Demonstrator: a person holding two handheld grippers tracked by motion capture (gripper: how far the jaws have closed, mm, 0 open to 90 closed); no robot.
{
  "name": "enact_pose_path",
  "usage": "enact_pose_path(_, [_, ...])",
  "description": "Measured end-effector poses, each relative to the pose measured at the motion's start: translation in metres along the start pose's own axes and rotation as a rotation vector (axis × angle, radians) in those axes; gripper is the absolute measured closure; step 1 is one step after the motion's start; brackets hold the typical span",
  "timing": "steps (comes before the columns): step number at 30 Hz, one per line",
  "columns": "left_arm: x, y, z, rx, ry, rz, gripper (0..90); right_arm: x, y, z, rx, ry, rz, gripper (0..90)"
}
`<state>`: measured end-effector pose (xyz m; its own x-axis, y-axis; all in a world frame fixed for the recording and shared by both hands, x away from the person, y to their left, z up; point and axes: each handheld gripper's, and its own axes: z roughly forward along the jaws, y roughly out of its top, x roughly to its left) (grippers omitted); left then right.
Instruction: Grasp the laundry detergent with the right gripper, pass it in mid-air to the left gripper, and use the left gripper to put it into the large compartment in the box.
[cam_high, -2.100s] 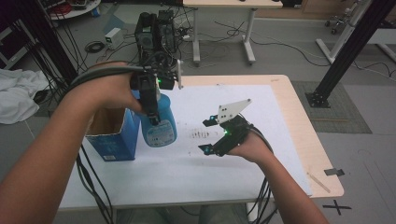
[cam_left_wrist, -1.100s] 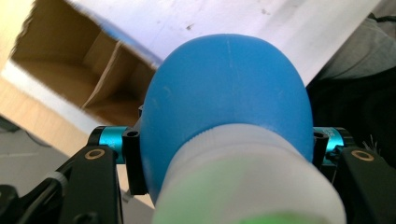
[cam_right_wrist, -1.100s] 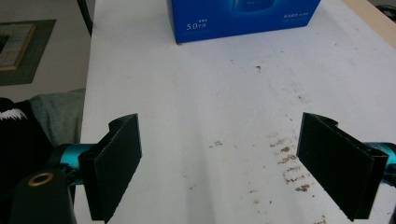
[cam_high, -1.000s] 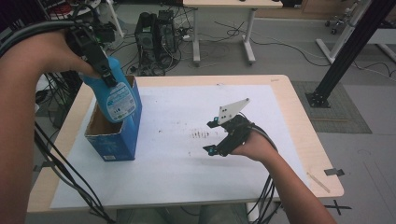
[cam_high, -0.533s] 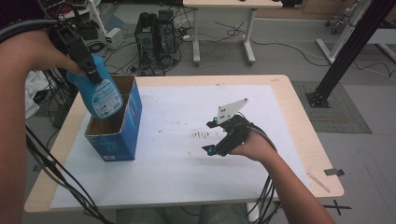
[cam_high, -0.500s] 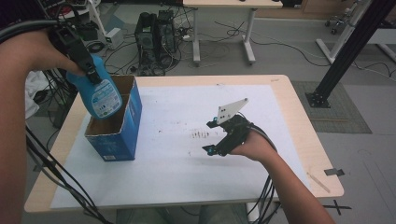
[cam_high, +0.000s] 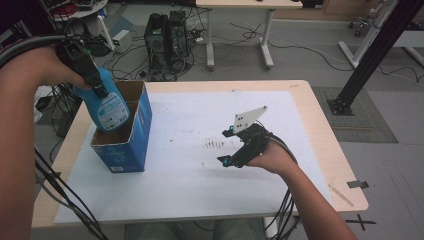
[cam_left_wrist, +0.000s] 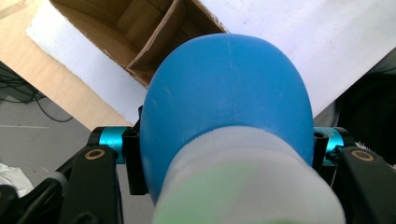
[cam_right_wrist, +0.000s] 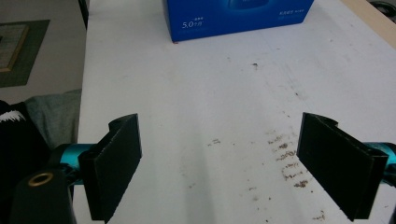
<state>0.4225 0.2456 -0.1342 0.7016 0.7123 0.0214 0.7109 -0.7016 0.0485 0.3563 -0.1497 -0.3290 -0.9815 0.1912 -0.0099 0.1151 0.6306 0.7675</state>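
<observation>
Left gripper (cam_high: 95, 85): jaws clamped on the bottle, one pad on each flank of its shoulder below the white neck; in the left gripper view the black jaws press both sides of the blue body with no gap

Box (cam_high: 131, 131): blue carton, top flaps open, brown inside; landmark for all places below. Stands on the white sheet (cam_high: 200, 195) at its left end. Light card, likely to slide or tip if its rim is knocked

Bottle (cam_high: 111, 111): blue plastic, white label, white collar. Held tilted, base down, above the box's open mouth, base about level with the rim at the box's left side; not yet resting inside. Judged moderately light, stiff-walled with some give under squeeze, smooth and rounded, so apt to swivel or slip in a two-point grip. Best hold is where it is now, the narrower shoulder under the neck, where the jaws span it and the collar checks sliding

Left forearm: comes in high and left of the box, wrist bent, gripper angled down and toward the box

Right gripper (cam_high: 240, 150): jaws apart, nothing between them, low over the sheet well to the right of the box, facing it; hand rests on the sheet, forearm running back to the table's near edge

Brown smudges (cam_high: 216, 145): on the sheet, just on the box side of the right gripper
</observation>
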Motion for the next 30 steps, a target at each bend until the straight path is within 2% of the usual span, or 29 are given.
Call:
enact_pose_path(2, [0.001, 0.0, 0.007, 0.01, 0.001, 0.009, 38.1, 0.001, 0.0, 0.0, 0.002, -0.002, -0.001, 13.2])
enact_pose_path(4, [0.001, 0.002, 0.014, 0.013, -0.01, -0.006, 38.1, 0.001, -0.001, -0.001, -0.002, -0.005, -0.006, 13.2])
enact_pose_path(6, [0.001, 0.004, 0.022, 0.038, -0.007, -0.001, 38.2, 0.003, -0.002, -0.003, 0.006, -0.006, 0.01, 13.2])
enact_pose_path(7, [0.0, 0.005, 0.025, 0.044, -0.007, -0.007, 38.2, 0.002, -0.002, -0.004, 0.004, -0.003, -0.003, 13.2])
enact_pose_path(11, [-0.003, 0.01, 0.039, 0.07, 0.007, 0.011, 38.2, 0.005, -0.003, -0.005, 0.008, -0.001, 0.0, 13.2])
enact_pose_path(12, [-0.004, 0.011, 0.044, 0.068, 0.008, 0.009, 38.2, 0.005, -0.003, -0.005, 0.008, -0.002, -0.014, 13.2])
enact_pose_path(14, [-0.004, 0.012, 0.048, 0.079, 0.014, 0.032, 38.2, 0.006, -0.004, -0.006, 0.008, 0.002, -0.004, 13.2])
enact_pose_path(20, [-0.003, 0.015, 0.066, 0.089, -0.004, 0.045, 38.1, 0.004, -0.005, -0.007, 0.004, -0.002, -0.01, 13.2])
enact_pose_path(23, [-0.001, 0.015, 0.077, 0.089, -0.006, 0.035, 38.1, 0.005, -0.006, -0.005, -0.005, -0.002, -0.009, 13.2])
enact_pose_path(25, [0.001, 0.015, 0.084, 0.103, -0.021, 0.044, 38.1, 0.006, -0.006, -0.005, 0.004, 0.004, 0.007, 13.2])
enact_pose_path(26, [0.001, 0.014, 0.088, 0.094, -0.025, 0.028, 38.1, 0.006, -0.006, -0.004, 0.002, 0.004, -0.001, 13.2])
enact_pose_path(29, [0.003, 0.013, 0.1, 0.105, -0.033, 0.021, 38.1, 0.005, -0.005, -0.002, 0.0, 0.001, -0.016, 13.2])
enact_pose_path(30, [0.003, 0.012, 0.105, 0.099, -0.039, -0.001, 38.1, 0.005, -0.005, -0.002, -0.001, 0.004, -0.008, 13.2])
